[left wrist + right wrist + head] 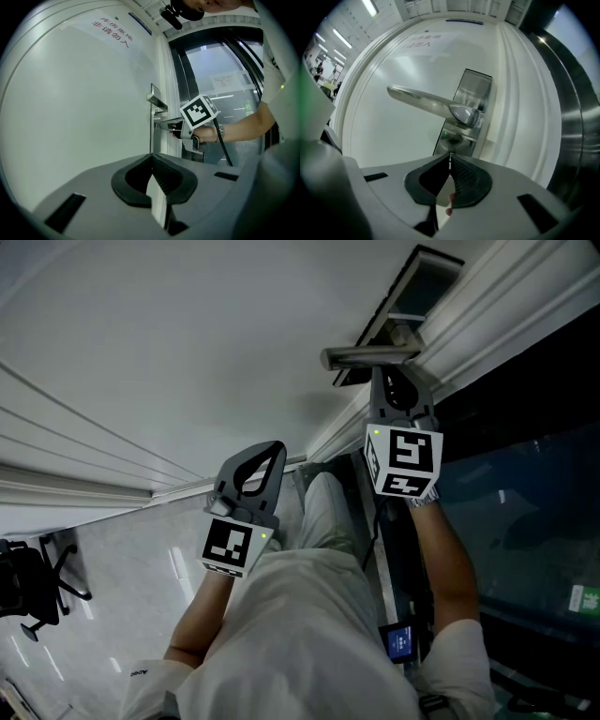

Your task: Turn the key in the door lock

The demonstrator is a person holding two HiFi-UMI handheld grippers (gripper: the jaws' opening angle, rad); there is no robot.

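At the far left of the head view stood a black office chair (33,592), which neither gripper view caught. My left gripper (277,448) hung level before the white door (70,117), its jaws closed tip to tip on nothing. Only its own view showed the red print (110,33) high on the door, which I read as 库房重地 非请勿入, though it was small and slanted. Right of that sat the lever handle (429,102), and just below it the lock (452,140), where the right gripper view alone picked up a small green light (444,135). My right gripper (392,381) was at that lock, jaws pinched together on a thin sliver I took for the key (450,154). Farther right, a paper notice (225,80) on the glass (211,61) was too faint to read.
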